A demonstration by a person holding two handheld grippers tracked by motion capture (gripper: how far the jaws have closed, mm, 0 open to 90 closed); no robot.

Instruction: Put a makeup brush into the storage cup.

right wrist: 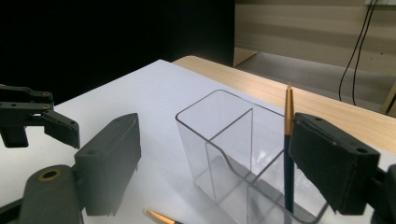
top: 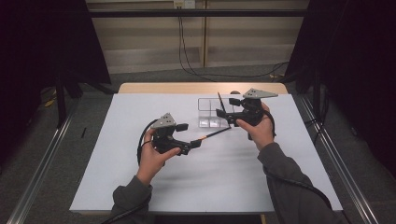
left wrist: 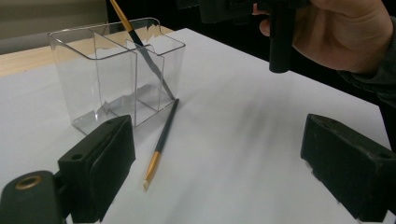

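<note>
On a white counter (top: pixel 140 186) a person holds a two-jaw gripper in each hand. A clear plastic organiser (top: pixel 209 112), hard-walled, glossy and split into compartments, stands toward the far side. One slim black paintbrush (right wrist: pixel 288 154) with a gold ferrule already leans upright in a compartment. A second matching paintbrush (left wrist: pixel 161 142) lies flat on the counter, one end touching the organiser's base, probably waiting to be stowed. The left gripper (top: pixel 189 145) hovers near its gold end, jaws spread and empty. The right gripper (top: pixel 232 111) hangs beside the organiser, jaws also spread, holding nothing
</note>
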